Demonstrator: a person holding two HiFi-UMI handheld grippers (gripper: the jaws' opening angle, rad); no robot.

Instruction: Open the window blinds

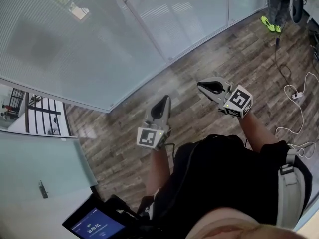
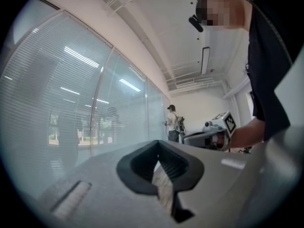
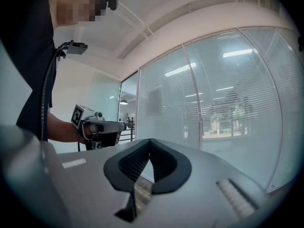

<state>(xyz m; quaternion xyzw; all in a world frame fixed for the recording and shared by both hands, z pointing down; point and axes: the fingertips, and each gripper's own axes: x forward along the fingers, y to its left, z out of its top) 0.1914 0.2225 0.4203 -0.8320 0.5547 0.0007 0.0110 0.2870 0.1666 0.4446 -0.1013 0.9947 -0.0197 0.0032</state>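
Observation:
The window blinds [image 1: 75, 39] are lowered, with their slats shut, behind a curved glass wall; they also fill the left of the left gripper view [image 2: 61, 103] and the right of the right gripper view [image 3: 228, 103]. My left gripper [image 1: 163, 101] is held level over the wooden floor, a short way from the glass. Its jaws are shut with nothing between them [image 2: 158, 144]. To its right, my right gripper [image 1: 201, 86] is also level, shut and empty [image 3: 149, 141]. Neither gripper touches the blinds or the glass. No cord or wand for the blinds shows.
White cables [image 1: 294, 93] trail over the wooden floor [image 1: 219, 54] at the right. A person's green shoes [image 1: 269, 25] stand at the top right. A lit screen [image 1: 94, 225] sits at the bottom left. Another person [image 2: 173, 122] stands far along the glass wall.

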